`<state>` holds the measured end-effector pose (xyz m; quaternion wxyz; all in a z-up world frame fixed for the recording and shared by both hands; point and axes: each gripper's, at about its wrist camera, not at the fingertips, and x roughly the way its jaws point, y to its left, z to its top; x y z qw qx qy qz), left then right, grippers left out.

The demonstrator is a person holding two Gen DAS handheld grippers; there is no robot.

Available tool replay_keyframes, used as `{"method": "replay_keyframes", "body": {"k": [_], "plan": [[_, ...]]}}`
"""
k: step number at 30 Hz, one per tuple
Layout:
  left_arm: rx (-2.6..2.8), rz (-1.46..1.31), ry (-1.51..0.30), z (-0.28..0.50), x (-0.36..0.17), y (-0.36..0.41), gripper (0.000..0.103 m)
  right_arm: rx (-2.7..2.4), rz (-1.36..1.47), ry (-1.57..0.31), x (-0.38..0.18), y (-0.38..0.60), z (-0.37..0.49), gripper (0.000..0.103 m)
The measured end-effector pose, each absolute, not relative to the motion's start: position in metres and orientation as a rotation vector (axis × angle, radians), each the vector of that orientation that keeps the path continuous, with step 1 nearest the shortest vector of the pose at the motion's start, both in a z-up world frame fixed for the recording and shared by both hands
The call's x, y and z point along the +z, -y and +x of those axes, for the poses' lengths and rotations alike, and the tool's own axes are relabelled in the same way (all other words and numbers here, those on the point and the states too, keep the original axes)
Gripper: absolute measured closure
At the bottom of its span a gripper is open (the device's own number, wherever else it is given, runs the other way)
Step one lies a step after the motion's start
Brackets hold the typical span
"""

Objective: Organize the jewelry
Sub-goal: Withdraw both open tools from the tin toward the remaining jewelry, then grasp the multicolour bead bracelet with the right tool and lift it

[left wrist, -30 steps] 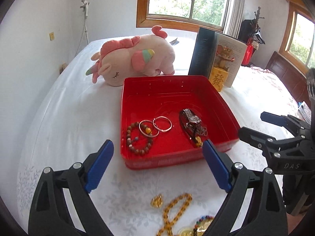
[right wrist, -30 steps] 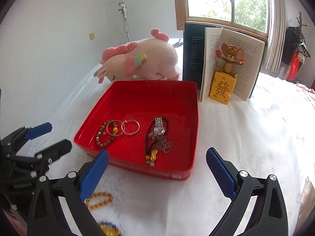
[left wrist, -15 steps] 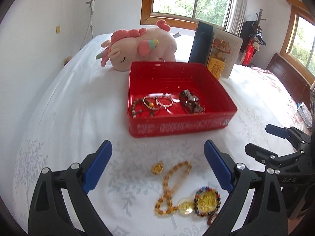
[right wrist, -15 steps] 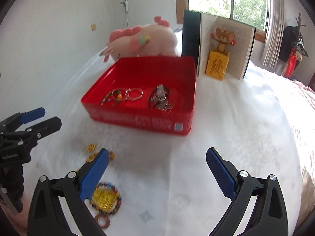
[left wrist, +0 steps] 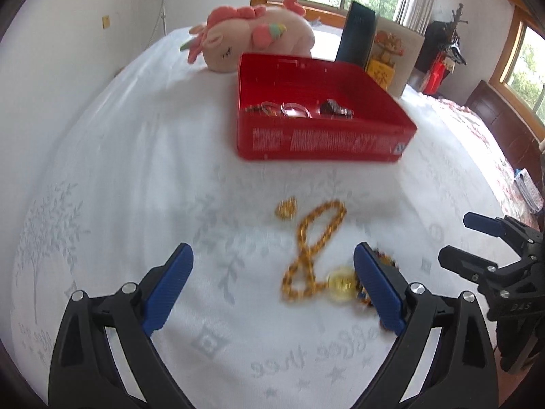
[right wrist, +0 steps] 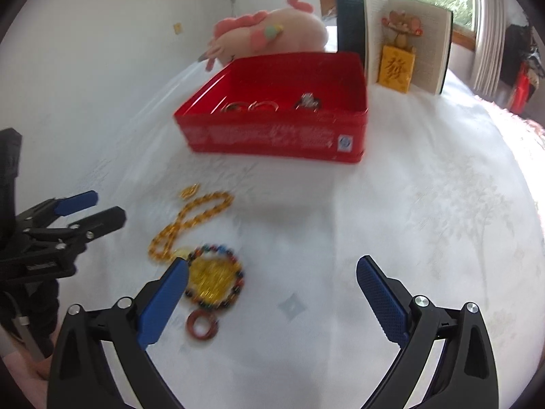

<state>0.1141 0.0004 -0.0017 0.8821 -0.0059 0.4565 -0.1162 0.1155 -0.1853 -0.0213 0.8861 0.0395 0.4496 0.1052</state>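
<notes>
Both grippers spread wide above loose jewelry on the bed

Nearest, the left gripper (left wrist: 272, 283) hangs over the white bedspread (left wrist: 119, 177) with its blue-padded fingers (left wrist: 168, 289) spread wide and nothing between them. The right gripper (right wrist: 272, 293) is the same: fingers far apart, holding nothing, just to the right of the loose pieces.

Just beyond the fingertips lies the jewelry not yet put away. A red ring (right wrist: 201, 324) sits closest to the right gripper, touching or nearly touching a multicolored bead bracelet (right wrist: 214, 278) that circles a gold medallion (right wrist: 209, 276). An amber bead necklace (left wrist: 315, 242) lies twisted into a figure-eight beside it, and a small gold pendant (left wrist: 286, 207) rests just past the necklace's far loop, apart from it.

Farther on stands the red box (left wrist: 320, 141), open, with silver bangles (left wrist: 293, 109), a beaded bracelet and a watch (left wrist: 335, 108) on its floor; motion blur hides finer detail.

Behind the box lie a pink plush unicorn (left wrist: 252, 37) and an open book (right wrist: 412, 44) standing upright with a mouse figurine (right wrist: 398, 58) in front of its pages. Windows close the far wall.
</notes>
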Motion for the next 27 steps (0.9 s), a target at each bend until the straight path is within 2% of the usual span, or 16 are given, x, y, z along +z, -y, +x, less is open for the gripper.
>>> {"method": "replay_keyframes", "body": {"k": [3,8,13,15,16,17,20,25,27], "plan": [[-0.242,-0.019,-0.968,0.109,-0.007,-0.004,0.009,0.268,0.093,-0.954,-0.024,0.182,0.113,0.007],[-0.228,-0.025,-1.007,0.113,-0.016,-0.008,0.009,0.352,0.143,-1.039,-0.037,0.176,0.119,0.036],[-0.235,-0.014,-1.061,0.126,-0.028,-0.005,0.01,0.37,0.135,-1.101,-0.05,0.164,0.129,0.054],[-0.234,-0.005,-1.088,0.135,-0.035,-0.001,0.017,0.367,0.133,-1.121,-0.054,0.161,0.133,0.056],[-0.232,0.0,-1.1,0.138,-0.038,0.001,0.025,0.362,0.128,-1.128,-0.056,0.16,0.135,0.057],[-0.233,0.004,-1.117,0.143,-0.043,0.003,0.026,0.362,0.126,-1.135,-0.058,0.159,0.137,0.058],[-0.247,0.012,-1.144,0.153,-0.051,0.01,0.026,0.361,0.123,-1.15,-0.061,0.156,0.141,0.064],[-0.26,0.023,-1.15,0.157,-0.057,0.017,0.026,0.355,0.115,-1.159,-0.063,0.155,0.144,0.067],[-0.262,0.02,-1.15,0.158,-0.057,0.017,0.026,0.353,0.106,-1.159,-0.064,0.153,0.146,0.072]]}}
